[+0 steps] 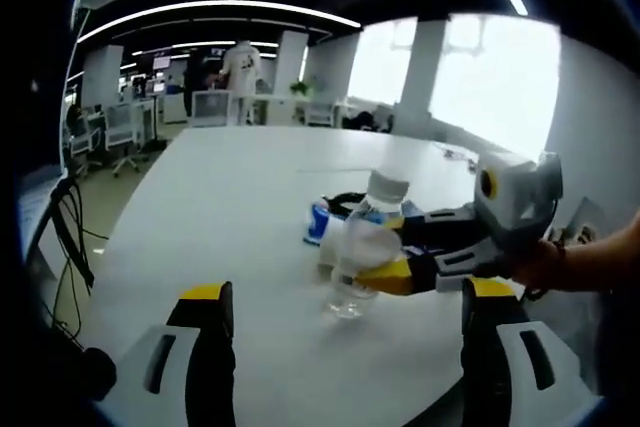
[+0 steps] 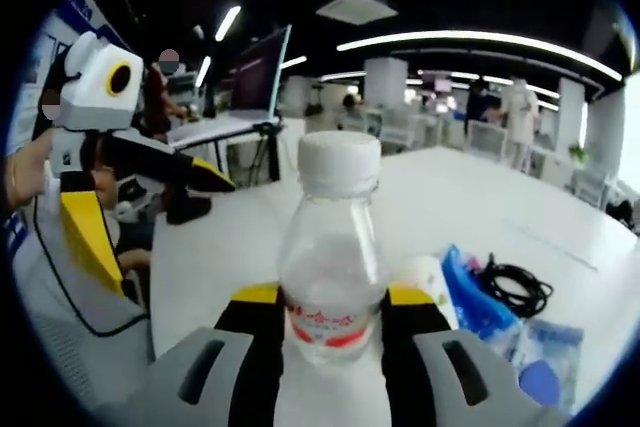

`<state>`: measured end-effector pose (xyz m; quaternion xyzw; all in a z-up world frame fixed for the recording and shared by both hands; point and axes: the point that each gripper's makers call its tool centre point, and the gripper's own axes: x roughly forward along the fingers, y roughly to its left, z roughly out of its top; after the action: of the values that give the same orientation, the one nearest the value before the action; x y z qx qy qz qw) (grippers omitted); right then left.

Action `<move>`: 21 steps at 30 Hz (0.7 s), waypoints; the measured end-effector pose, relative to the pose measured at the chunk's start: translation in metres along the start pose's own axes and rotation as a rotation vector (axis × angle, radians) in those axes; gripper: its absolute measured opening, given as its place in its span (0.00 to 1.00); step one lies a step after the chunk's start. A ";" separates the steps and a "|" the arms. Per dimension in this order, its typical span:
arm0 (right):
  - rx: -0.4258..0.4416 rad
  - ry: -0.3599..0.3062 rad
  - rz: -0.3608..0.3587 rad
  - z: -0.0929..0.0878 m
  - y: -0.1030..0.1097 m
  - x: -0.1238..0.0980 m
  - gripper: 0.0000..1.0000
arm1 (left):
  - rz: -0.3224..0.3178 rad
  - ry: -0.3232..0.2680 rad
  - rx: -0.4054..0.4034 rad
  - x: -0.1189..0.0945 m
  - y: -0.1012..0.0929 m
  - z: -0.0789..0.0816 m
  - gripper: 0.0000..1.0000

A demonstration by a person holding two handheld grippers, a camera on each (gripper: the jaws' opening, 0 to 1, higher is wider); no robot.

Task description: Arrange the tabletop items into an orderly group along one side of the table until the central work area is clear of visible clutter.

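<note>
My right gripper [image 2: 330,332] is clamped on the clear plastic bottle [image 2: 330,257], its yellow-tipped jaws pressed against the bottle's sides at the red label band, white cap upright above them. In the left gripper view I see that same gripper [image 1: 385,257] reaching in from the right, holding the bottle [image 1: 362,247] with its base at or just above the white table [image 1: 230,207]; I cannot tell whether it touches. My left gripper [image 1: 345,347] is spread wide with nothing between its jaws, hanging near the table's edge. Just beside the bottle lie a blue packet [image 2: 470,297], a coil of black cable [image 2: 515,287] and a clear plastic bag [image 2: 550,357], grouped close together on the table
</note>
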<state>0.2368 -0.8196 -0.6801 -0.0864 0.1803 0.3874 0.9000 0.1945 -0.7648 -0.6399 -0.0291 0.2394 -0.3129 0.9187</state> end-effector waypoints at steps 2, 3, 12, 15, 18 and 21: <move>0.001 0.000 -0.004 0.000 0.000 0.000 0.34 | -0.002 0.000 0.001 0.000 0.000 0.000 0.93; 0.004 -0.001 -0.002 0.000 0.000 0.000 0.34 | -0.002 0.000 0.002 0.000 0.000 0.000 0.93; 0.001 -0.046 -0.013 0.007 -0.004 -0.001 0.48 | 0.002 -0.007 -0.004 -0.001 0.000 0.003 0.93; -0.009 -0.050 -0.015 0.008 -0.006 -0.002 0.59 | 0.005 -0.012 -0.007 -0.001 0.001 0.004 0.93; 0.001 -0.056 -0.007 0.009 -0.006 -0.004 0.69 | 0.009 -0.019 -0.019 -0.002 0.002 0.005 0.93; 0.035 -0.059 0.000 0.009 -0.007 -0.008 0.76 | 0.013 -0.028 -0.025 -0.002 0.003 0.007 0.94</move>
<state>0.2396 -0.8271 -0.6684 -0.0593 0.1605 0.3864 0.9063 0.1978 -0.7616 -0.6332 -0.0435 0.2307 -0.3032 0.9235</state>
